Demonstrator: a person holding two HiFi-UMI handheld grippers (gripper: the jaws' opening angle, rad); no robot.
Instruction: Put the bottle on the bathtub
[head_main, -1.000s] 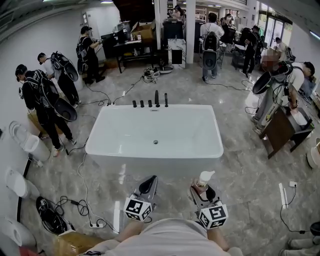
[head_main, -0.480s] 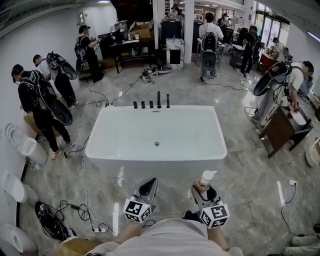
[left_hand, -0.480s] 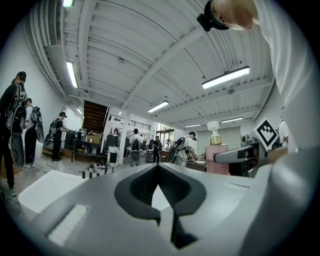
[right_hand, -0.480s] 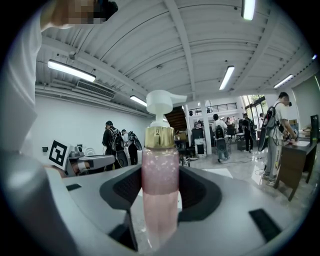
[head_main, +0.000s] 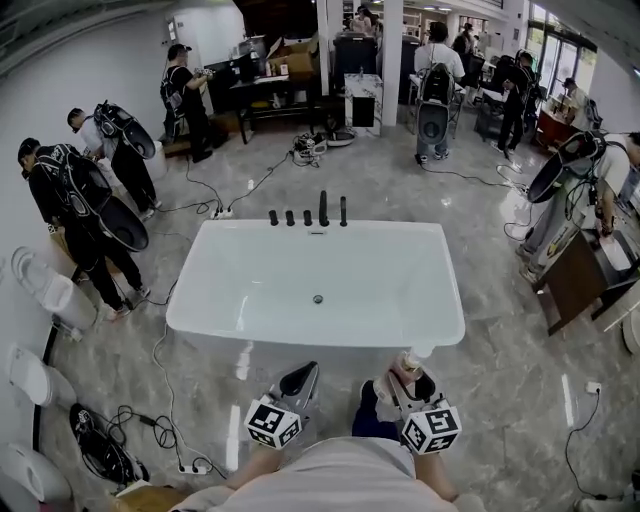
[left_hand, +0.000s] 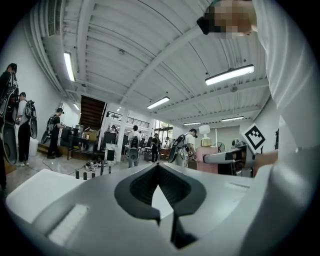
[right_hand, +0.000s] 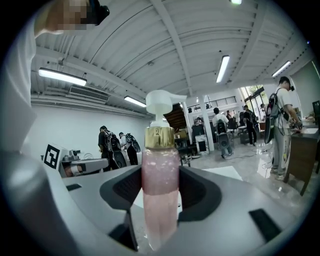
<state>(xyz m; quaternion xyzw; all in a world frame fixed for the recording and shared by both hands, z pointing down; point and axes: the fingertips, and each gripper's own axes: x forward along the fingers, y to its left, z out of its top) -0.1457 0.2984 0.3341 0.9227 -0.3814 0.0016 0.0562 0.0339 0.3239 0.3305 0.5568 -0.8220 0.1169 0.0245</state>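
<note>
Grey marble floor under white bathtub, loose cables.

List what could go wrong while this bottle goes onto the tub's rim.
1. The bottle is tall and slim, gripped by the right gripper. The bathtub's near rim looks narrow, so the bottle may tip into the tub or onto the floor once released.
2. The left gripper is shut and empty, so it probably can't steady a wobble quickly.
3. Cables lie on the floor near the tub's left corner, a possible trip hazard.
</note>
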